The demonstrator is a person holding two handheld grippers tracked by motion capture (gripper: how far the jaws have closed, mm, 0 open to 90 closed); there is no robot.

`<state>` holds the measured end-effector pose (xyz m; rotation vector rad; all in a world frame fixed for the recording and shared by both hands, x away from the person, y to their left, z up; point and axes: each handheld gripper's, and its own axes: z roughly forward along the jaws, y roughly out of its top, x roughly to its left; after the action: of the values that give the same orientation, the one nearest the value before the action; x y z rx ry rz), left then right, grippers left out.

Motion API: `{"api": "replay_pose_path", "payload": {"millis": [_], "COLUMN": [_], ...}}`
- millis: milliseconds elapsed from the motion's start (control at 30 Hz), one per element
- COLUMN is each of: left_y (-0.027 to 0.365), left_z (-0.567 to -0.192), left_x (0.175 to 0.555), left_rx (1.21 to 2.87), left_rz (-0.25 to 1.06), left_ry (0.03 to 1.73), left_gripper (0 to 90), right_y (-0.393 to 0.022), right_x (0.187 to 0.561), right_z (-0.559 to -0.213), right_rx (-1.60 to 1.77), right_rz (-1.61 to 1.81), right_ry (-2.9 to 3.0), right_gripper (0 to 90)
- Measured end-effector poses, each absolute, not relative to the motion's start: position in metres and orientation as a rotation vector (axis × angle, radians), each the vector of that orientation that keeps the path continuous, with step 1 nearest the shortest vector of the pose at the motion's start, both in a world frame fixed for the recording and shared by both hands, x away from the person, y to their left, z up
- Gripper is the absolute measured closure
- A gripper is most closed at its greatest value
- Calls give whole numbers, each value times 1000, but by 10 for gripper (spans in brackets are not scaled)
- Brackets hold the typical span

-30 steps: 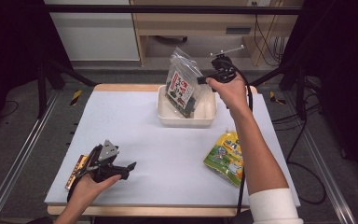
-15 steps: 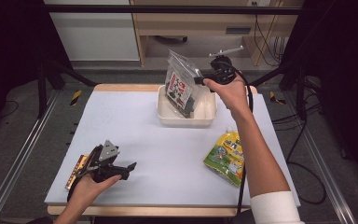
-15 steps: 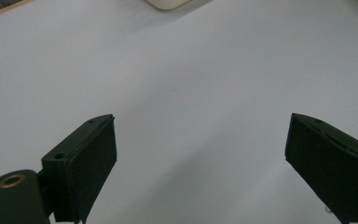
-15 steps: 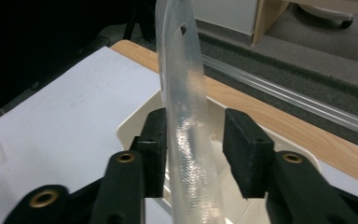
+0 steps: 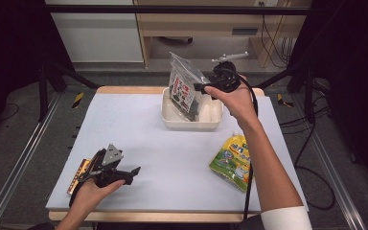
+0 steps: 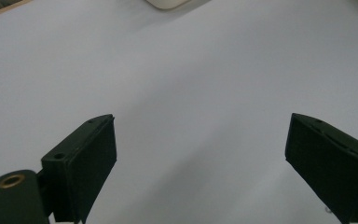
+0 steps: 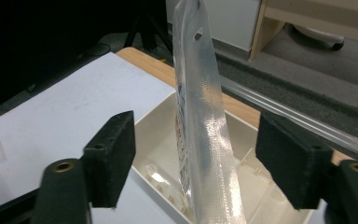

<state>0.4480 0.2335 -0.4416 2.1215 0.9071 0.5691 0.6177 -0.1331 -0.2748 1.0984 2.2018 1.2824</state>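
Observation:
A clear bag (image 5: 184, 86) with a dark printed pack inside stands on end in the white tray (image 5: 191, 123) at the back of the table. My right gripper (image 5: 200, 88) is at the bag's right edge. In the right gripper view its jaws have just been opening. They stand wide on either side of the bag (image 7: 200, 116), and the pads do not touch it, so the right gripper (image 7: 198, 140) is open. My left gripper (image 5: 128, 173) rests near the table's front left. It (image 6: 200, 158) is open over bare tabletop, with nothing between its jaws.
A yellow-green pouch (image 5: 232, 155) lies flat at the right of the table beside the right forearm. A small yellow box (image 5: 79, 170) sits by the left hand at the front left edge. The tray's corner (image 6: 168, 3) shows far ahead of the left gripper.
The right gripper's jaws have opened and let go of the clear bag, which stays standing in the tray. The left hand has not moved.

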Motion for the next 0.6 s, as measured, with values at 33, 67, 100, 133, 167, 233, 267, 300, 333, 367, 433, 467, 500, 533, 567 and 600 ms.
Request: {"api": "replay_pose_path", "payload": {"millis": [33,67,100,133,167,233,267,300,333,367,433,467,500,533,567,600], "left_y": [234,234,234,235,235,235,235,235,234,234,233,233,233,232,232,232], "left_z": [-442,-442,-442,-442,-442,-442,-443,-443,-443,-443,-444,-444,-444,-444,-444,-444], "left_x": [448,448,448,449,449,449,449,449,449,449,449,448,448,448,448,448], "left_rx": [2121,2120,2119,2120,2120,2123,2123,2124,2126,2128,2129,2131,2131,2129,2128,2127], "left_rz": [570,570,569,570,569,574,575,577,575,576,576,572,572,574,573,572], "left_ry": [908,909,909,910,911,912,913,912,909,907,908,906,905,905,906,905], "left_gripper": [86,86,86,86,85,85,85,84,84,84,83,83,82,81,80,79], "right_y": [-133,-134,-135,-136,-137,-140,-142,-144,-146,-149,-154,-157,-160,-164,-166,-169], "right_x": [616,614,612,610,607,600,597,594,590,586,579,574,570,564,560,556], "right_z": [-274,-272,-271,-270,-268,-265,-265,-264,-264,-265,-265,-266,-267,-269,-271,-273], "right_rx": [1094,1085,1083,1078,1076,1069,1058,1053,1049,1046,1049,1049,1057,1054,1056,1059], "right_rz": [1283,1283,1285,1289,1291,1296,1307,1309,1304,1302,1302,1303,1304,1296,1292,1288], "right_ry": [2199,2193,2184,2175,2170,2141,2119,2111,2108,2099,2082,2071,2060,2054,2050,2046], "right_gripper": [253,239,231,218,210,200,192,187,183,175,165,159,158,154,149,148]}}
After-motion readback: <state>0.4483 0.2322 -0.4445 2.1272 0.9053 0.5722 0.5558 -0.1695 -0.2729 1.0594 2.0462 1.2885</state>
